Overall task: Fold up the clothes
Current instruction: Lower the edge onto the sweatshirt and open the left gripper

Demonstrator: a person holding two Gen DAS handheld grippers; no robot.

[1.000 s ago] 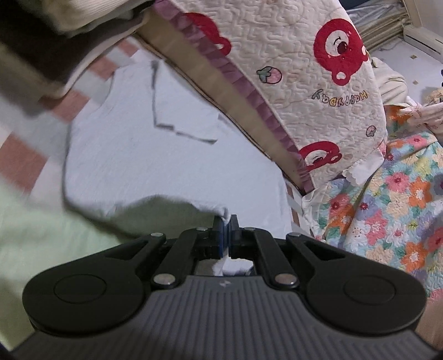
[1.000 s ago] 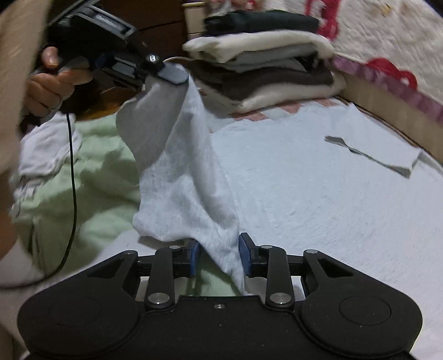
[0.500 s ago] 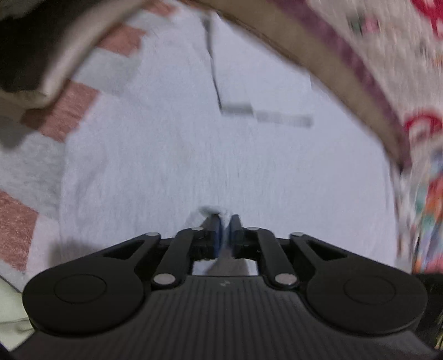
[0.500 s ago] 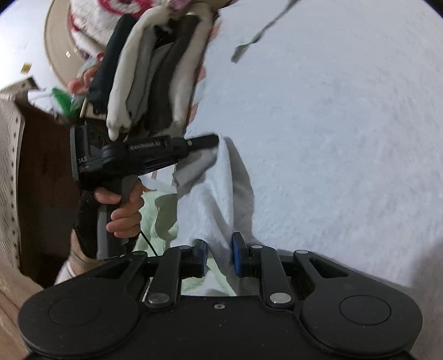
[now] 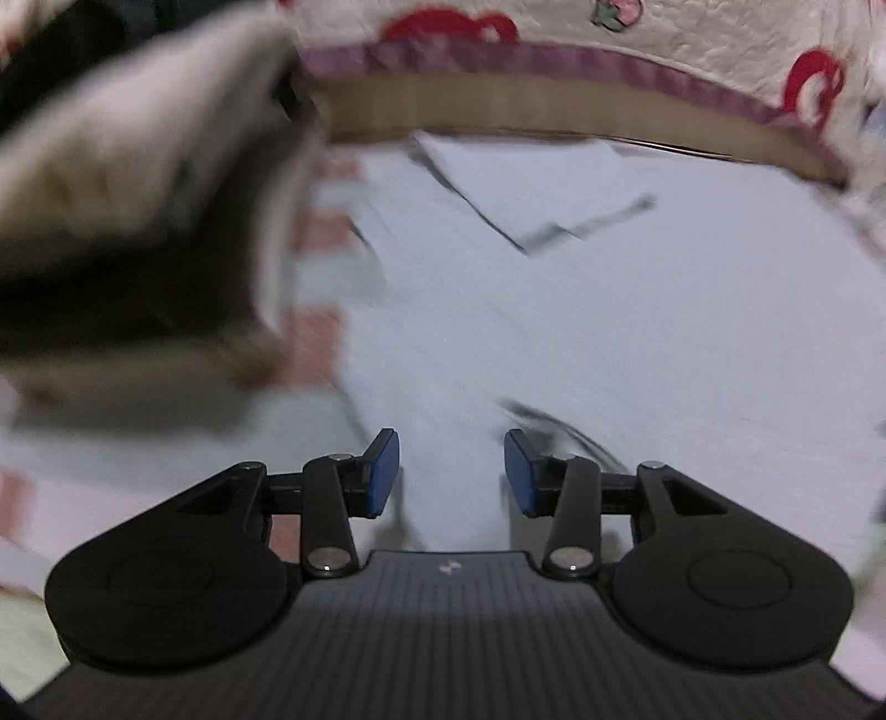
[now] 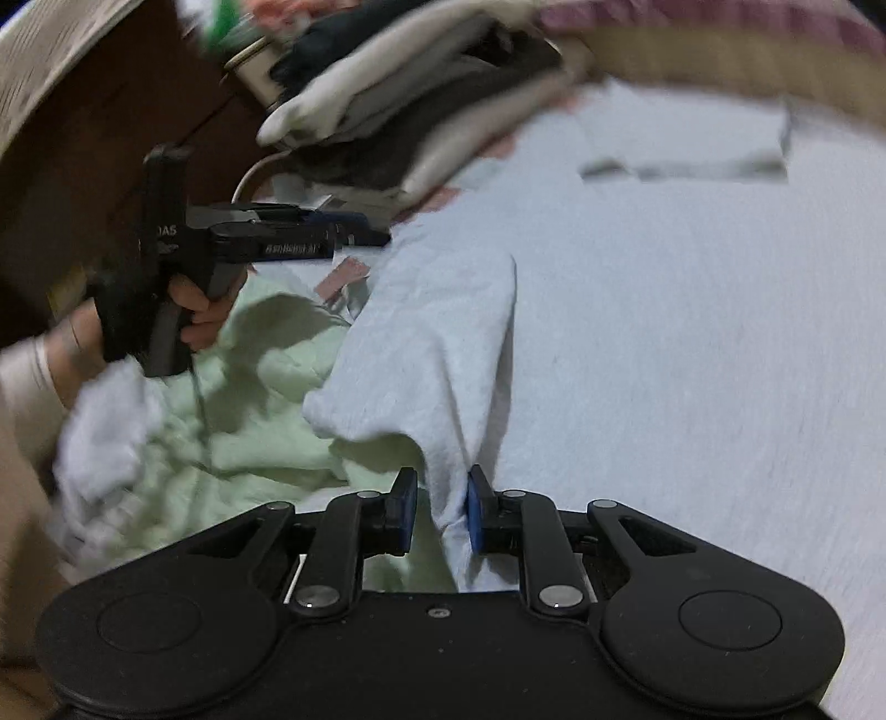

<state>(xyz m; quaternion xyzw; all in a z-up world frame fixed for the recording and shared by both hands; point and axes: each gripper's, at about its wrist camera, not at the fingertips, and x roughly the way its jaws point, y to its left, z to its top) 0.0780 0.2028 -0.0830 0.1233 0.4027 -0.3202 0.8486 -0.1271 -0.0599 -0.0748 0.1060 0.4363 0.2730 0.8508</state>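
A white garment (image 5: 554, 332) lies spread on the bed, one sleeve (image 5: 531, 183) folded in at the far side. My left gripper (image 5: 451, 471) hovers low over it; its jaws are opening and nothing is pressed between the blue pads. In the right wrist view the same garment (image 6: 637, 332) fills the right side, and a flap of it (image 6: 437, 343) lies folded over near its left edge. My right gripper (image 6: 441, 509) is shut on a raised fold of that flap. The left gripper (image 6: 365, 235), held by a hand (image 6: 194, 310), points at the garment's far left corner.
A stack of folded clothes (image 6: 421, 111) sits at the far left of the bed, blurred and close in the left wrist view (image 5: 138, 221). A pale green cloth (image 6: 266, 410) lies bunched left of the garment. A bear-print quilt (image 5: 609, 27) hangs over a wooden rail (image 5: 498, 105) behind.
The left gripper came down, let go of the garment's edge and opened. The flap it held up now lies on the garment. The right gripper closed on the fold and rolled.
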